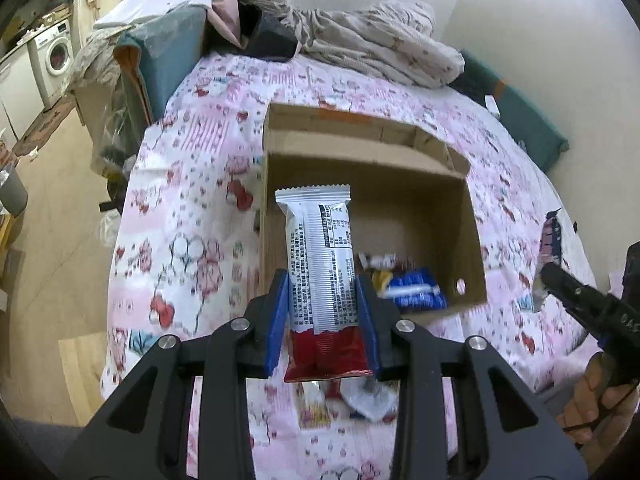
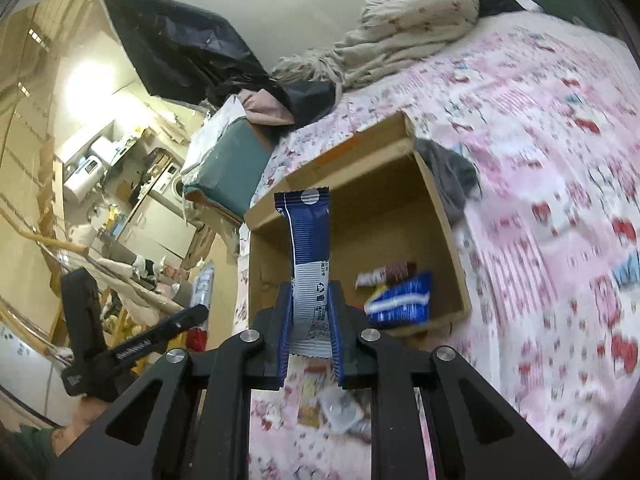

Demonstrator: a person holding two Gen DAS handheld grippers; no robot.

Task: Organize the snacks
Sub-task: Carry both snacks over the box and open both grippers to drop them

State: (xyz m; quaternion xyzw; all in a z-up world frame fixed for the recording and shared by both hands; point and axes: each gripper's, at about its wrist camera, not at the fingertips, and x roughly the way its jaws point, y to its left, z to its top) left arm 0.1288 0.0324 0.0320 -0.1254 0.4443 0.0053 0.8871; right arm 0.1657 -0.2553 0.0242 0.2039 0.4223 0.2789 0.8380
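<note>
While both hands hung above the cardboard box [image 1: 472,216] on the bed [image 1: 180,240], my left fingers [image 1: 322,316] gripped a white-and-red snack bar [image 1: 322,264]; my right fingers [image 2: 310,312] gripped a blue-and-white packet [image 2: 310,240].

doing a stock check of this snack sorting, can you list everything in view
cardboard box: 1, brown, open on the bed
snack packs in box: a few, blue, brown, yellow, near corner
red-and-white snack bar: 1, in the left gripper
blue-and-white snack bar: 1, in the right gripper
loose snacks: several, mixed, on the sheet before the box
bedsheet: 1, pink patterned
crumpled bedding: 1 heap, beige, far end
left gripper: 1, black, blue pads
right gripper: 1, same
</note>
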